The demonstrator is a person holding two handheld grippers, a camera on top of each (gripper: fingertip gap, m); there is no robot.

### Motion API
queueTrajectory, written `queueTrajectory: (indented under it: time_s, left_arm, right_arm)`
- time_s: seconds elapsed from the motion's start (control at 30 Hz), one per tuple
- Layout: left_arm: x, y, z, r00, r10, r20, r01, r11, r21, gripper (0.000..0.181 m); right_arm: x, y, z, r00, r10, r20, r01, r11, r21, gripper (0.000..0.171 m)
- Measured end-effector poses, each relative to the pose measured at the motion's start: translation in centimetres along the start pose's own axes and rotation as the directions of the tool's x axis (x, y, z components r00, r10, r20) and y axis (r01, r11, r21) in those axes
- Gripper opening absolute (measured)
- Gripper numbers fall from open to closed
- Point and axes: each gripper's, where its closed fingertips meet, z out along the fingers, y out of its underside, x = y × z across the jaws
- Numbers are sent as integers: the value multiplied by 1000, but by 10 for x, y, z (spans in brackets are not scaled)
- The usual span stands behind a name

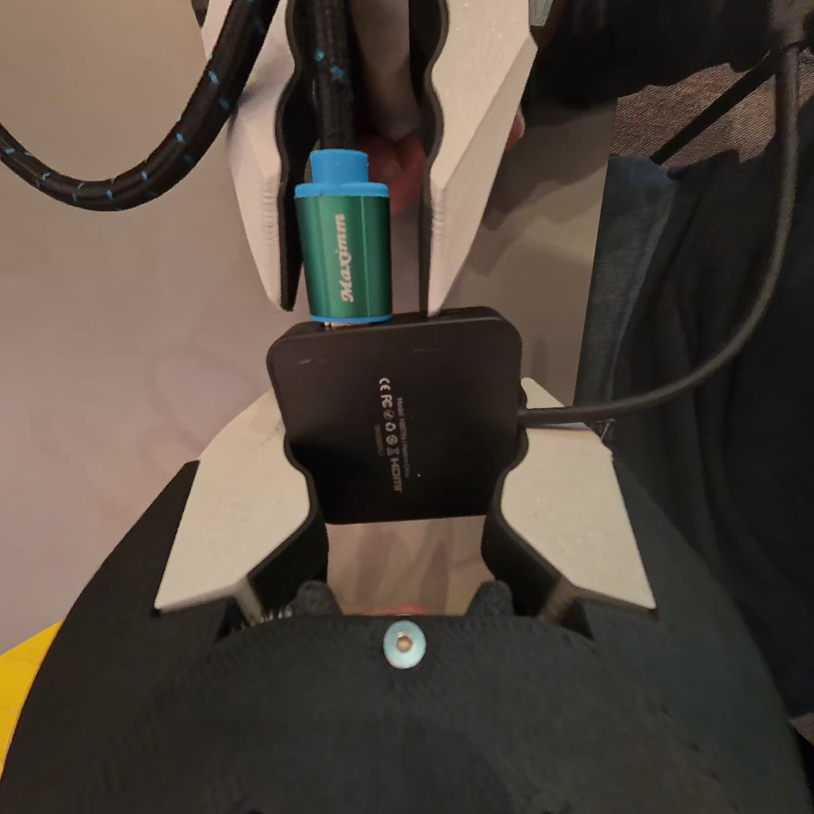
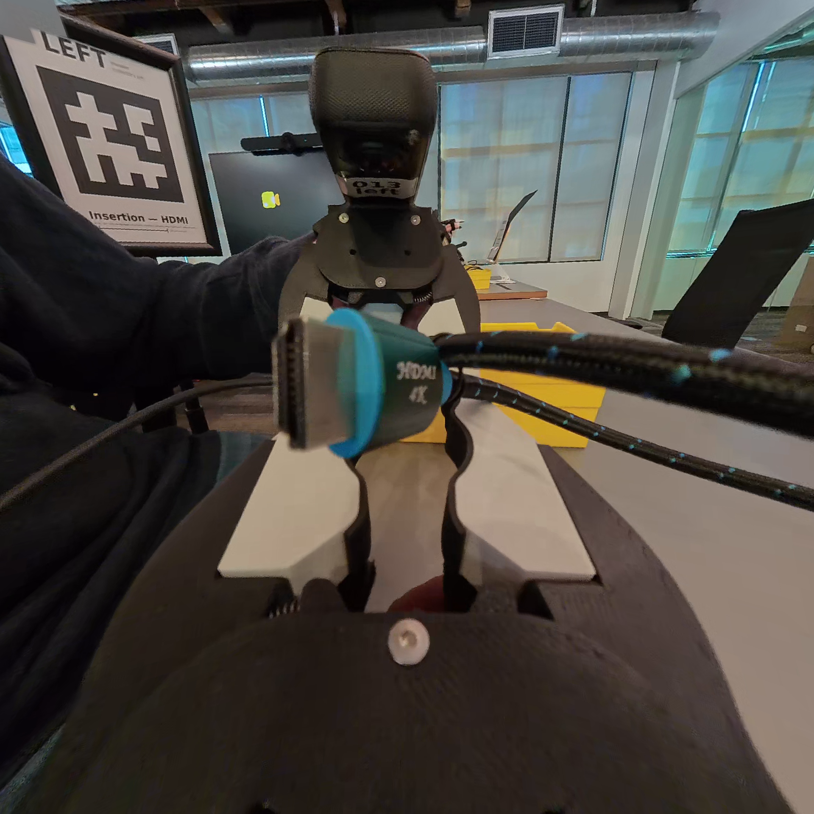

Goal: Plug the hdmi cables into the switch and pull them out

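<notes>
HDMI plug (image 1: 343, 255) sits partly in the switch (image 1: 396, 418), pinched by left fingers (image 1: 251, 462); right fingers (image 1: 434, 246) loosely spread; next, press home.

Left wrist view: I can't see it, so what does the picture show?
The left gripper clamps a flat black switch while a green HDMI plug sits in its far edge. The right gripper reaches in from above around the plug, jaws apart.

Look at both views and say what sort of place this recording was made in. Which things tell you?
Probably an open-plan office or lab. The right wrist view shows exposed ceiling ducts, a wall-mounted dark screen with a camera bar above it, large windows, and a long grey table with a yellow bin.
</notes>
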Motion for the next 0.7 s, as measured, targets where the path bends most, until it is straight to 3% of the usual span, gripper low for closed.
queueTrajectory:
  time_s: [0.2,0.7]
  left_arm:
    - [6,1,1,999,14,-33,-14,1000,-1,88]
    - [8,-1,-1,999,19,-41,-17,999,30,88]
  right_arm:
    - [-5,0,0,1000,2,31,-2,1000,-5,16]
    - [-6,-2,0,997,-75,-6,75,997,-19,17]
